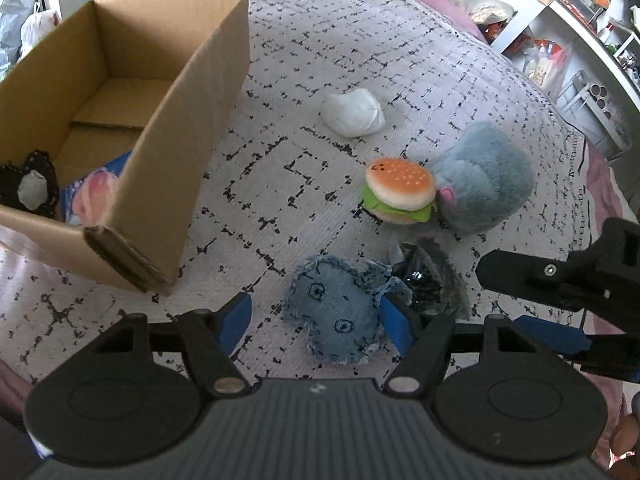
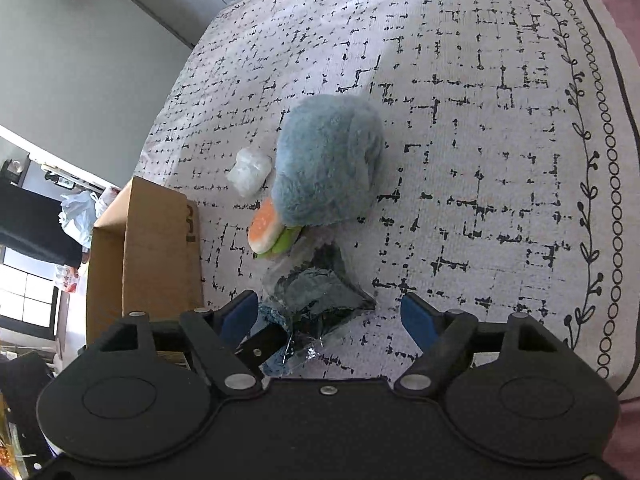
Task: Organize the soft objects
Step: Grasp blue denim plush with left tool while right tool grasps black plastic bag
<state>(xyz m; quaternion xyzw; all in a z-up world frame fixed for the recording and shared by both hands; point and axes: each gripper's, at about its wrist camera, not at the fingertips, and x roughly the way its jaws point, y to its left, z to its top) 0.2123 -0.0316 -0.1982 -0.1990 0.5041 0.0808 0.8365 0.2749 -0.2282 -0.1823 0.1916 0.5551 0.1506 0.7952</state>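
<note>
A denim plush [image 1: 334, 314] lies on the bed between the open fingers of my left gripper [image 1: 316, 316]. A dark item in a clear bag [image 1: 428, 280] lies just right of it; in the right wrist view this dark bag [image 2: 320, 296] sits between the open fingers of my right gripper [image 2: 330, 318]. A burger plush [image 1: 400, 190] leans on a fluffy blue plush [image 1: 486, 178]; both show in the right wrist view, burger [image 2: 268, 232] and blue plush [image 2: 328, 160]. A white soft lump [image 1: 354, 114] lies farther back. The right gripper's finger [image 1: 532, 280] shows in the left wrist view.
An open cardboard box [image 1: 192, 120] stands at the left on the patterned bedspread [image 1: 304, 40], holding a black-trimmed item [image 1: 30, 186] and a pink-and-blue packet [image 1: 94, 196]. Shelves with clutter [image 1: 580, 40] stand beyond the bed's right edge. The box [image 2: 156, 248] is left of my right gripper.
</note>
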